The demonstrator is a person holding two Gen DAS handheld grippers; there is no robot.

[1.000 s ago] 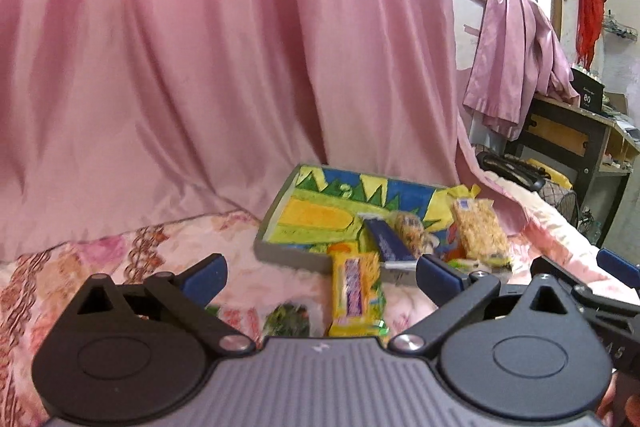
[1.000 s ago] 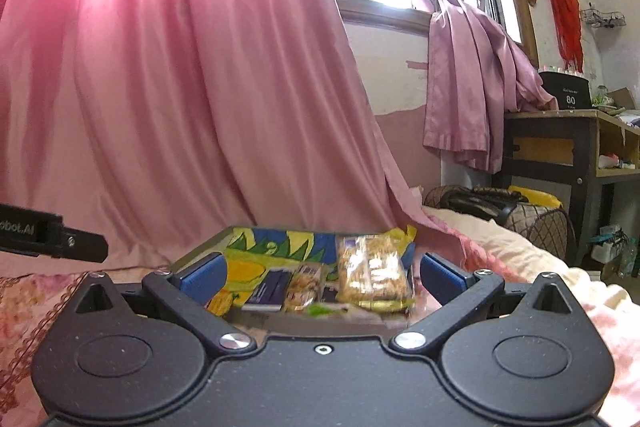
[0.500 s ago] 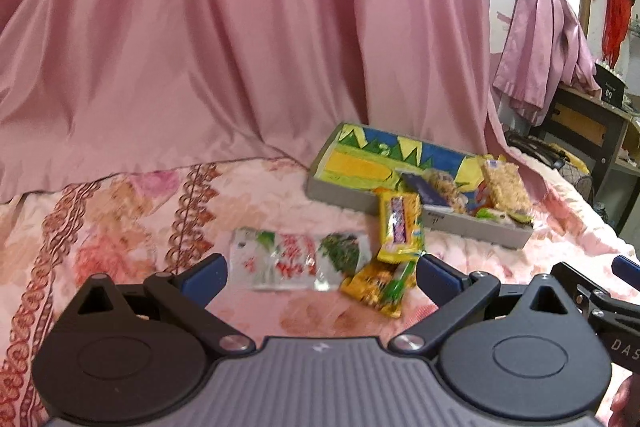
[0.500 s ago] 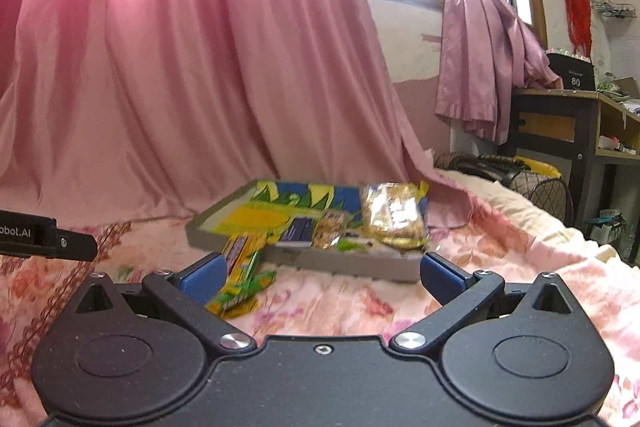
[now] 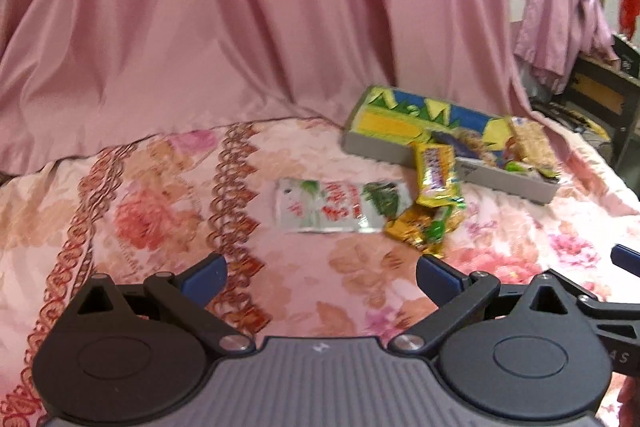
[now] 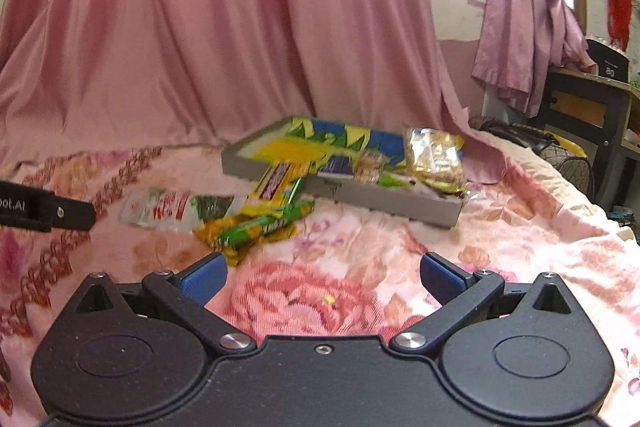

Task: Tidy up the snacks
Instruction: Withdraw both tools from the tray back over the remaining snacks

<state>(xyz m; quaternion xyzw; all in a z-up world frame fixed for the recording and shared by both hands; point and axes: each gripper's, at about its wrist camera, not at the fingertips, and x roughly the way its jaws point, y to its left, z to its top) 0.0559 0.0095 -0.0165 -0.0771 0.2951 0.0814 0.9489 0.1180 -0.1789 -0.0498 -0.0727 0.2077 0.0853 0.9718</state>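
Observation:
A grey tray (image 5: 376, 149) (image 6: 400, 201) with a colourful lining sits on the flowered bedspread and holds several snack packets, among them a clear bag of puffed snack (image 6: 434, 157) (image 5: 532, 143). A yellow bar packet (image 5: 434, 175) (image 6: 280, 183) leans on the tray's front edge. Beside it lie a green and yellow packet (image 6: 260, 227) (image 5: 424, 227) and a white, red and green sachet (image 5: 332, 207) (image 6: 172, 207). My left gripper (image 5: 320, 271) is open and empty, short of the sachet. My right gripper (image 6: 322, 271) is open and empty, short of the loose packets.
A pink curtain (image 5: 240, 27) hangs behind the bed. A dark desk (image 6: 592, 103) and a dark bag (image 6: 536, 147) stand at the right. The bedspread (image 6: 500, 247) spreads around the tray. The left gripper's body (image 6: 40, 209) shows at the right view's left edge.
Both grippers have pulled back and risen from the tray. The loose packets on the bedspread have come into view. Both stay open and empty.

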